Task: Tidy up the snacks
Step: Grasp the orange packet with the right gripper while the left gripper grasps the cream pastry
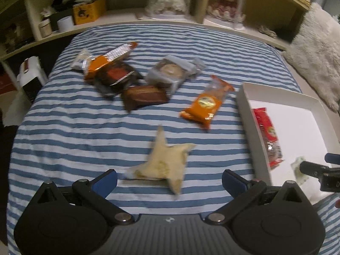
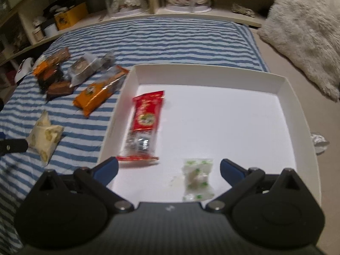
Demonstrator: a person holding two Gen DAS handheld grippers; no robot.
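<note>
My left gripper point(image 1: 169, 179) is open over the striped bedspread, and a beige star-shaped snack packet point(image 1: 164, 163) lies loose between its fingers. Beyond it are an orange packet point(image 1: 206, 104) and a heap of dark, orange and clear-wrapped snacks point(image 1: 127, 74). My right gripper point(image 2: 169, 171) is open above the white box point(image 2: 212, 76). In the box lie a red packet point(image 2: 144, 125) and a small white-and-green candy packet point(image 2: 197, 178), the latter between the fingers, untouched. The right gripper's fingers point(image 1: 314, 167) show at the left view's right edge, over the box point(image 1: 276, 94).
Shelves with jars, a yellow tin point(image 1: 89, 10) and display cases run behind the bed. A fluffy white cushion point(image 2: 303, 31) lies at the right, beside the box. A crumpled wrapper point(image 2: 319, 142) sits outside the box's right wall. The bed's left edge drops off.
</note>
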